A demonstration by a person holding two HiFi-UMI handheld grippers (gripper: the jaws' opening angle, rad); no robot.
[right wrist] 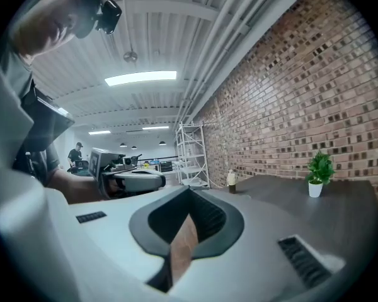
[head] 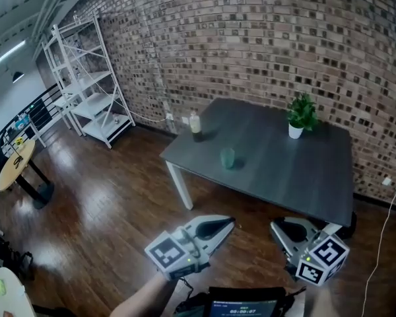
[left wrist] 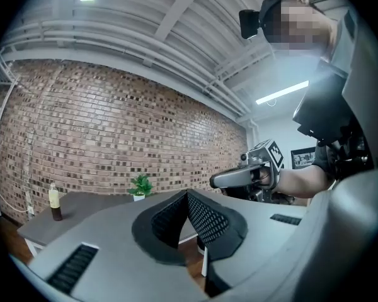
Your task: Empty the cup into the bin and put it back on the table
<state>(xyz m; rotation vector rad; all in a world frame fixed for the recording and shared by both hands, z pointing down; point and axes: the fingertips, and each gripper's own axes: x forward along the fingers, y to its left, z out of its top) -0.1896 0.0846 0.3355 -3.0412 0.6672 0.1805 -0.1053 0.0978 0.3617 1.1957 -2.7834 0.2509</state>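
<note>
stage: start of task, nothing done yet by the look of it
cup (head: 228,157): green, upright on the surface (head: 297,177), toward its left half, well apart from both my tongs
cup contents: can't tell, too small
cup neighbours: bottle (head: 195,125) behind it near the far-left corner, apart; plant (head: 301,114) over to the right by the brick wall, well apart
left tongs (head: 221,226): pressed together, nothing pinched, hanging over the floor (head: 105,197) short of the surface, pointing at it
right tongs (head: 280,228): pressed together, empty, also low and short of the near edge
bin: not in any view, so I can't say where the dump goes
other: white shelf (head: 89,84) at far left against the wall, not part of this
done: none of the steps, judging from the cup untouched on the surface
left: reach in, spread one pair of tongs, pinch the cup, carry it to the bin, tip it, bring it back, set it upright on the surface
progress guess: at the very beginning
</note>
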